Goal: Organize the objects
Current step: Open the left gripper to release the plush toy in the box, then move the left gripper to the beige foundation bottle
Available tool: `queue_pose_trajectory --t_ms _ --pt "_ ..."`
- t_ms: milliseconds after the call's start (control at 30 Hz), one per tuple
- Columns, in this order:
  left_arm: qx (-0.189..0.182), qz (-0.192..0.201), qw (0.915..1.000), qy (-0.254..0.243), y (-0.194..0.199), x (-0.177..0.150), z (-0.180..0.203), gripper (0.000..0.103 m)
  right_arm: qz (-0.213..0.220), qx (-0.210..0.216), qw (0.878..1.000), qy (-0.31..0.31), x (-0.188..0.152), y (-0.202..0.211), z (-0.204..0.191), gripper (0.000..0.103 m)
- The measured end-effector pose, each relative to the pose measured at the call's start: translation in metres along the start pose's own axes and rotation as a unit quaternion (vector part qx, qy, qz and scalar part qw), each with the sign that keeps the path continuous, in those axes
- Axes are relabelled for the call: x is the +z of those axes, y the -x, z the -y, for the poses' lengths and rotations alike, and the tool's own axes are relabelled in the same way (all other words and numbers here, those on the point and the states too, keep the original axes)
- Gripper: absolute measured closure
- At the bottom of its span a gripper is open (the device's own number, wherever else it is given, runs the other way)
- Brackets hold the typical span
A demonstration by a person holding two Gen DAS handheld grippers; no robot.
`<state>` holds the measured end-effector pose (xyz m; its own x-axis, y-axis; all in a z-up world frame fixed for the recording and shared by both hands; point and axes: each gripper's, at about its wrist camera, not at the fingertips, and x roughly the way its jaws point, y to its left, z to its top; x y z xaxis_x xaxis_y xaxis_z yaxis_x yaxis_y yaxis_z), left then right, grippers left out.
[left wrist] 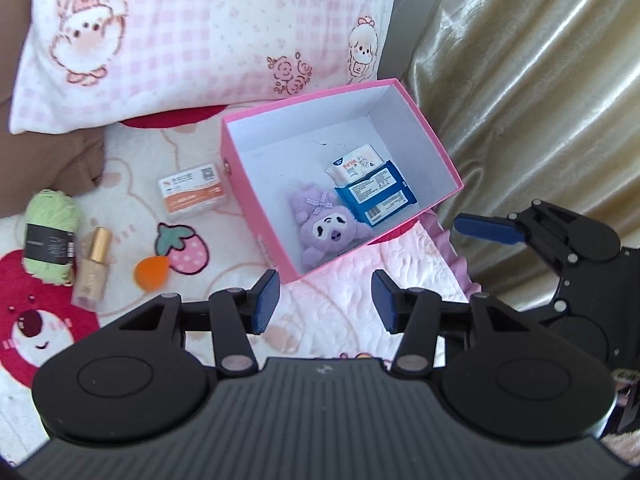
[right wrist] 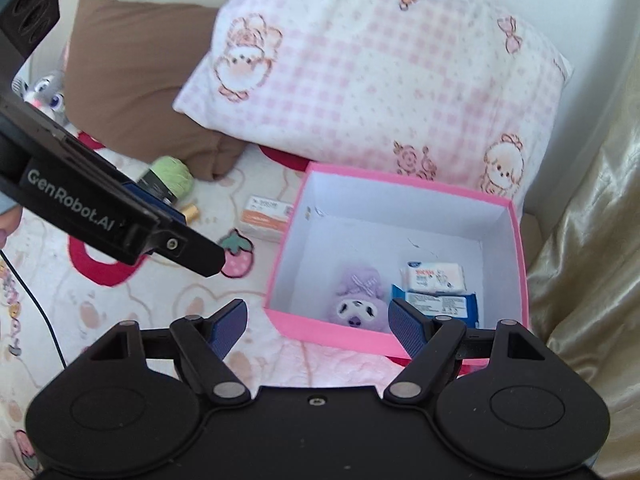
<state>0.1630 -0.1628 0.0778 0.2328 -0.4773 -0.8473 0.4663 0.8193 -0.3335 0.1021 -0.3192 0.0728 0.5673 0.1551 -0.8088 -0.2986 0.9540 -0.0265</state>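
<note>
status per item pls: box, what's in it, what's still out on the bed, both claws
pink box: open, no lid on
purple plush: inside box
blue packet: inside box, flat
white tissue pack: inside box, beside blue packet
orange-white carton: outside, left of box
green yarn: outside, lying on bed
gold-cap bottle: outside, lying down
orange sponge: outside, on bed
left claw: open, holding nothing
right claw: open, holding nothing

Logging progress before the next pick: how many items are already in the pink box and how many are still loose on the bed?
In the pink box: 3 (purple plush, blue packet, white tissue pack)
Loose on the bed: 4 (green yarn, gold-capped bottle, orange sponge, orange-and-white box)
Total: 7
</note>
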Motion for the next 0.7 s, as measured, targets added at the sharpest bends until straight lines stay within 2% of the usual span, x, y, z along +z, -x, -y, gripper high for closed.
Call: queue_pose_trajectory --t_ms 233,400,600,700 --pt "0.027 0.005 0.9994 -0.019 0.056 -0.025 -0.026 0.053 0.037 0.029 0.999 0.020 0.007 0.024 -0.039 0.021" --pt "0.046 0.013 0.9988 -0.011 0.081 -0.044 -0.055 0.052 0.048 0.055 0.997 0.039 0.011 0.028 -0.066 0.021" --pt "0.028 0.011 0.9993 0.021 0.084 -0.062 -0.099 0.050 0.060 0.083 0.993 0.058 0.013 0.014 -0.100 0.021" --pt "0.034 0.013 0.9990 0.025 0.078 -0.070 -0.119 0.050 0.064 0.100 0.990 0.075 0.014 0.001 -0.118 0.021"
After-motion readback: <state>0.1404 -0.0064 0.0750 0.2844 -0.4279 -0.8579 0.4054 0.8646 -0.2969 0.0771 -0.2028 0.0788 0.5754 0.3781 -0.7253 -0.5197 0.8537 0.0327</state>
